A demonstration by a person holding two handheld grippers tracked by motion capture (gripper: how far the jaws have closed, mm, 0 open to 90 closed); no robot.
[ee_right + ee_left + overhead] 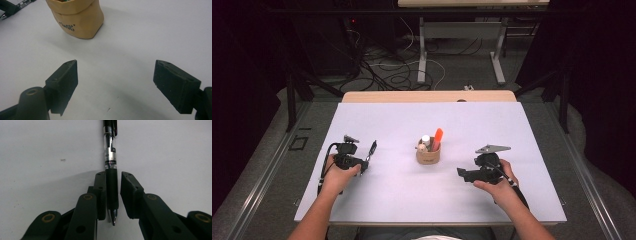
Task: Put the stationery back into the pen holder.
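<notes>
Your left tool [112, 195] has a black pen [111, 167] between its jaws, caught on the rubber grip section with the metal tip pointing back toward your hand. One pad sits flat against the barrel; on the other side a thin sliver of daylight seems to show, so the hold looks marginal at best. In the high view the pen [371, 149] sticks up and away from your left tool [362, 164], over the white worktop [392, 200] and well apart from the tan holder cup [428, 155] at the centre.

The main risk is the pen pivoting. You are gripping near one end, so most of its length hangs beyond the jaws; a quick swing toward the cup could let it rotate or slide out and roll off across the worktop.

The cup already carries an orange marker [437, 137] and other items, so a tilted pen may catch on them or on the rim and tip the soft-looking cup.

Your right tool [115, 85] rests with its jaws spread wide, holding nothing, near the cup [77, 18]; it could steady it.
</notes>
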